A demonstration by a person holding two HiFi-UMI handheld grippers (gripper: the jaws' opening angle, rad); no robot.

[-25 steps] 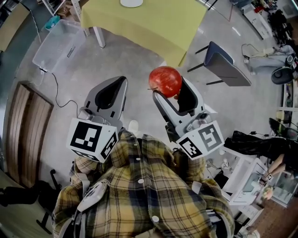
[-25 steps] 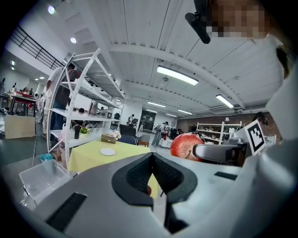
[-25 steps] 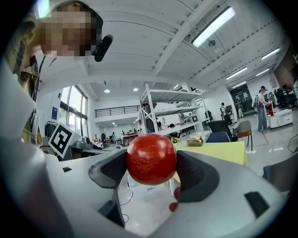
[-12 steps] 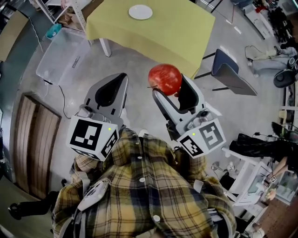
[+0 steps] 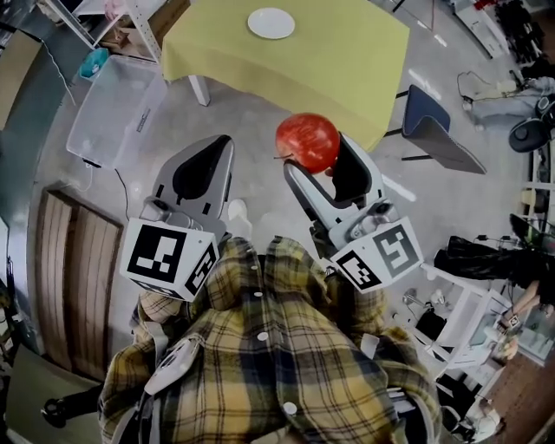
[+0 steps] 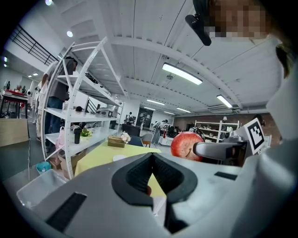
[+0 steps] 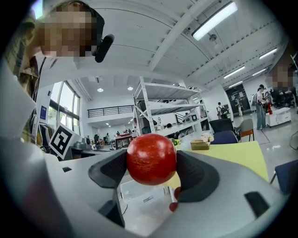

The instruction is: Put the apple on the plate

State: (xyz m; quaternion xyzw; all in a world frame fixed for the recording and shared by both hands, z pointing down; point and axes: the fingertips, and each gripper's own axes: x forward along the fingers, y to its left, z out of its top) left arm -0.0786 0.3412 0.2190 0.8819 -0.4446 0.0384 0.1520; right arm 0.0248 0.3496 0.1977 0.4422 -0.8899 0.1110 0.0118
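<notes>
1. Progress: the pickup is done, in my judgement; the apple [image 5: 307,141] is clear of every surface, up in the air in front of you.
2. Your right gripper [image 5: 317,161] pinches the apple between its dark pads [image 7: 108,170], one on each side; the fruit sits out at the jaw tips, not deep in the throat.
3. Your left gripper [image 5: 224,149] has its jaws pressed together with nothing between them; it hangs beside the right one, apart from the apple, and takes no part in the hold.
4. Remaining: the white plate [image 5: 270,22] lies bare on the yellow table [image 5: 347,61], well apart from the apple; open floor [image 5: 251,113] lies between you and the table; the carry, the set-down and the release are all not yet done.
5. Condition of the apple: round, red and glossy, with a bright highlight and faint paler streaks; what looks like a short stem [image 5: 279,158] shows low on its left side in the head view; no bruise or cut shows on the faces in view.
6. Handling, as a judgement: a smooth round skin held only at the tips may roll or slip; keep the pinch firm until the apple rests on the plate; spread the jaws only then.
</notes>
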